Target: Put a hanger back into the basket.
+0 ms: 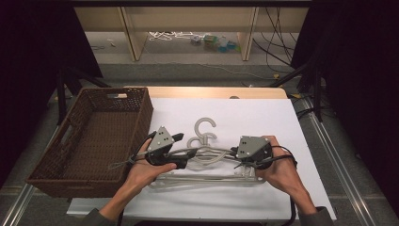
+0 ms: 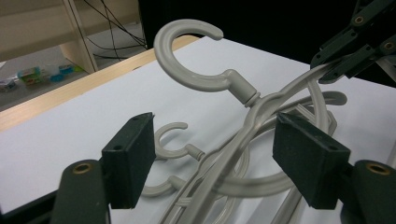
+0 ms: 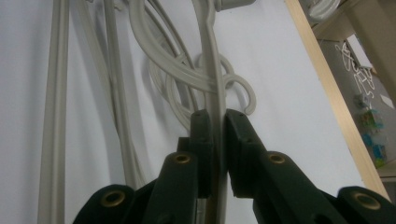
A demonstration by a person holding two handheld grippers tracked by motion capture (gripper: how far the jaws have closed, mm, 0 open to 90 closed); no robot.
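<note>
Nearest the person's edge of the white tabletop point(image 1: 263, 197): a heap of pale grey plastic hangers point(image 1: 207, 175), bars and hooks tangled together on the sheet. One lifted hanger point(image 2: 243, 135) is raised clear of the heap at its right end

Right tongs point(image 3: 215, 140): pressed together on the thin arm of the lifted hanger, which runs straight up between the pads. Seen from above point(image 1: 244, 159), they sit at the right end of the heap

Left tongs point(image 2: 212, 158): spread, the lifted hanger's arm passing through the gap without touching either pad; the hook point(image 2: 187, 51) stands up beyond them. From above point(image 1: 181, 150) they lie at the left end of the heap

Step in hand, as judged: separating one hanger from the tangle, right side held, left side about to be taken. Next move calls for pinching the left tongs on that arm alone, not the loops beneath, then lifting level so hooks do not snag

Left of the sheet: a brown wicker basket point(image 1: 141, 106), its inside bare, its rim just beside the left tongs. Open sheet lies beyond the hooks toward the wooden far edge point(image 1: 211, 92); floor and shelving point(image 1: 188, 21) behind
</note>
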